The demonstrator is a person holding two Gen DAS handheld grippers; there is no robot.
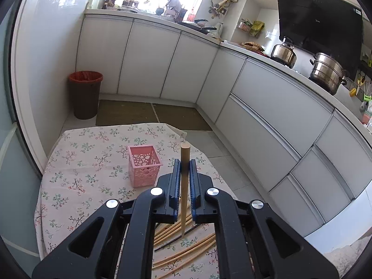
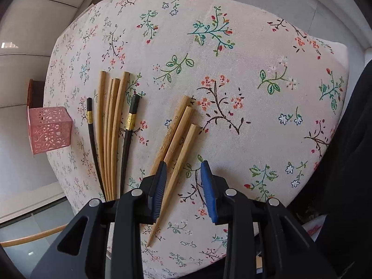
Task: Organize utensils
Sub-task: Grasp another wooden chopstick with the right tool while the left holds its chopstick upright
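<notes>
My left gripper (image 1: 185, 164) is shut on a wooden chopstick (image 1: 184, 186) and holds it upright above the table, just right of a pink perforated basket (image 1: 144, 166). More chopsticks (image 1: 186, 251) lie on the cloth below it. My right gripper (image 2: 183, 165) is open and hovers low over three wooden chopsticks (image 2: 179, 137); the rightmost one (image 2: 173, 179) lies between its jaws. A bundle of several wooden and two black chopsticks (image 2: 111, 127) lies to the left. The pink basket shows in the right wrist view (image 2: 48, 129) at the table's left edge.
The small table wears a floral cloth (image 2: 232, 69). A brown bin with a red liner (image 1: 85, 94) stands on the floor beyond it. White kitchen cabinets (image 1: 267, 107) run along the back and right, with pots (image 1: 326, 72) on the counter.
</notes>
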